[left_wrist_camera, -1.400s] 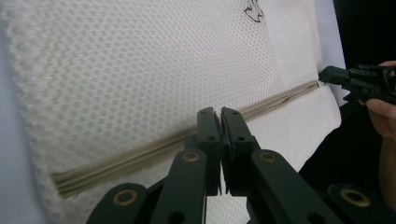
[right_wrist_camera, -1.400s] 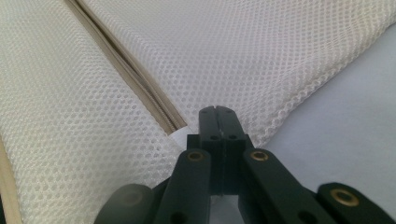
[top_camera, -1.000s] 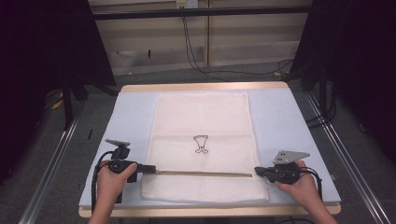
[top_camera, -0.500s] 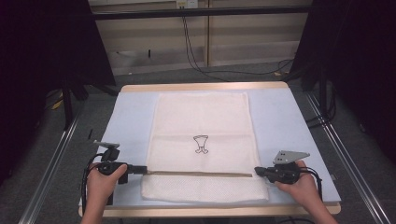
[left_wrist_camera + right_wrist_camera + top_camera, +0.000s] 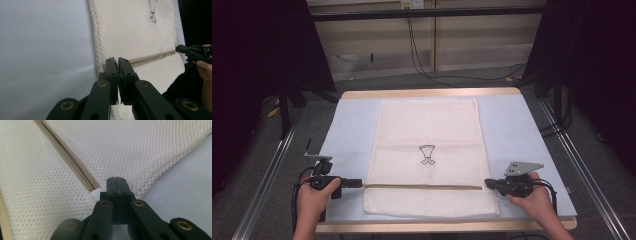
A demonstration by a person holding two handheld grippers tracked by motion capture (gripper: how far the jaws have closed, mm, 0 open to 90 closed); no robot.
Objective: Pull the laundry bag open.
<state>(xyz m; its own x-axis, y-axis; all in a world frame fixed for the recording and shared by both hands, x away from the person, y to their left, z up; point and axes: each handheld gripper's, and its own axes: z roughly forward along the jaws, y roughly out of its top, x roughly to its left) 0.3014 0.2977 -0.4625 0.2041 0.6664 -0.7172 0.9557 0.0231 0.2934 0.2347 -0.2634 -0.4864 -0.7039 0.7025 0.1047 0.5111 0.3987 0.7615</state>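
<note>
Tools first, low in the high view: my left tool [image 5: 358, 183] and right tool [image 5: 487, 183] are clamped on opposite ends of the mesh laundry bag's [image 5: 427, 130] zipper line [image 5: 422, 187], mid-table [image 5: 512, 125]. Uneven pulling could slip the mesh free or skew it.

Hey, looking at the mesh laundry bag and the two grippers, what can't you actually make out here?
- Black emblem on the mesh laundry bag: too small in the high view, cut off by the top edge in the left gripper view.
- Whether the right gripper pinches mesh: its shut jaws hide the contact.
- Same for the left gripper, shut at the bag's edge.
- Zipper pull: too small to find.
</note>
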